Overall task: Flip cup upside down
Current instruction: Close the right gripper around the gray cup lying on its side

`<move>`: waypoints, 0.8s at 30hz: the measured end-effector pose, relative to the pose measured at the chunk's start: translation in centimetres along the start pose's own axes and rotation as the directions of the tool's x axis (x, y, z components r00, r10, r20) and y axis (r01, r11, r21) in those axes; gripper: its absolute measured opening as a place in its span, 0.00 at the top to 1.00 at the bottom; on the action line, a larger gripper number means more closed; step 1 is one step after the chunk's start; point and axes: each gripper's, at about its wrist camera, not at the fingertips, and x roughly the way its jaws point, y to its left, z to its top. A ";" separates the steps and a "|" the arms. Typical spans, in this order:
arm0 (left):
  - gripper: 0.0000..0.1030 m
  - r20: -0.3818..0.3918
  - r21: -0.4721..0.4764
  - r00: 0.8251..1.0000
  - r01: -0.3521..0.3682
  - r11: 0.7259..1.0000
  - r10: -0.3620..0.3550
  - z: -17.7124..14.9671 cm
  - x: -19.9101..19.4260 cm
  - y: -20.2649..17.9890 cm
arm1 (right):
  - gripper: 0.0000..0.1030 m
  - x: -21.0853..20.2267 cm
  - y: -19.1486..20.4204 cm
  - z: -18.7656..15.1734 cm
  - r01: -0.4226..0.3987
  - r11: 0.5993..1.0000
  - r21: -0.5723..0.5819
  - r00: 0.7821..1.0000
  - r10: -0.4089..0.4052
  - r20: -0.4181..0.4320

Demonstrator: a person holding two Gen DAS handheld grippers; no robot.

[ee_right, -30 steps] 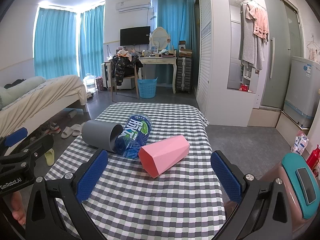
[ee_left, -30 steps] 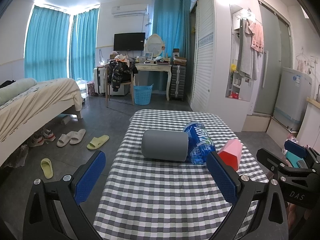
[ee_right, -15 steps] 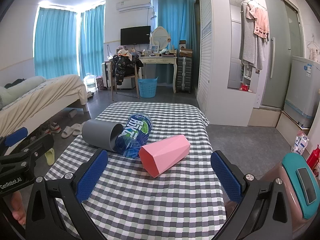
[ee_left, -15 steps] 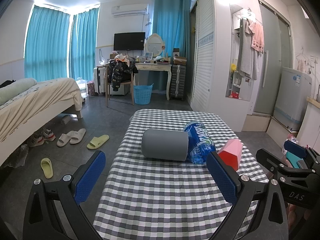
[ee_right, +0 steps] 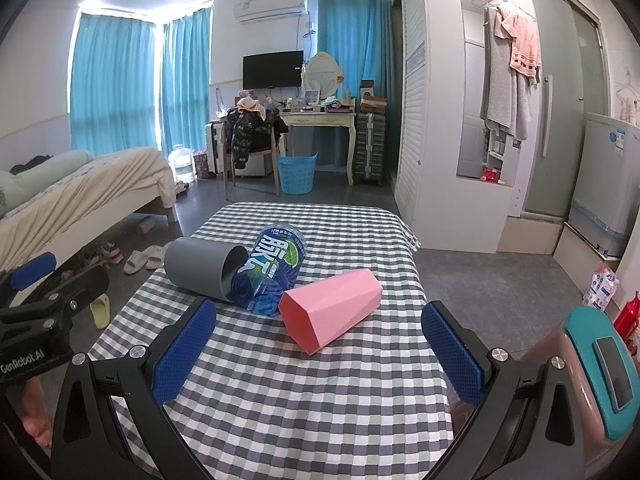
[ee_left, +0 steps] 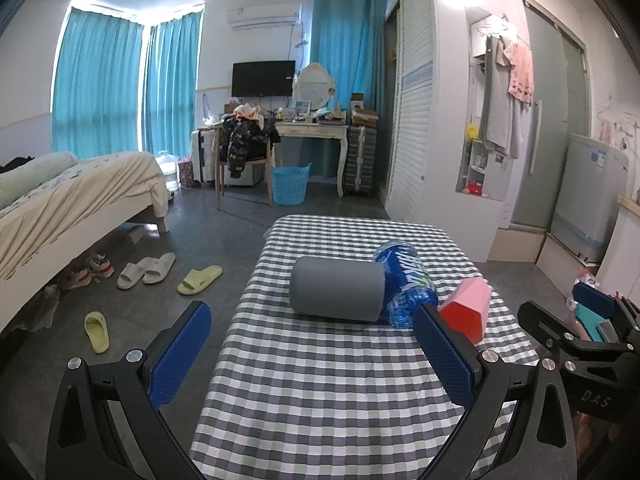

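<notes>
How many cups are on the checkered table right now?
2, both lying on their sides. The grey cup is on the left, against the blue bottle; the pink cup lies right of the bottle. None appears hidden.

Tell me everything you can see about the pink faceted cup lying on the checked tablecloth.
The pink faceted cup is matte, plastic-looking, with flat angular sides and a darker coral inside. It lies on its side on the grey-and-white checked tablecloth, open mouth toward the right wrist camera, its narrower base pointing away to the right. Its rim sits against, or just short of, the blue plastic bottle. Neither gripper touches it.
</notes>
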 end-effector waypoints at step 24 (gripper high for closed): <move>0.00 -0.186 -0.217 0.974 -0.172 0.961 0.133 -0.3 5.0 12.3 | 0.00 17.4 16.8 3.7 -0.335 0.578 -0.744 0.934 0.100 -0.343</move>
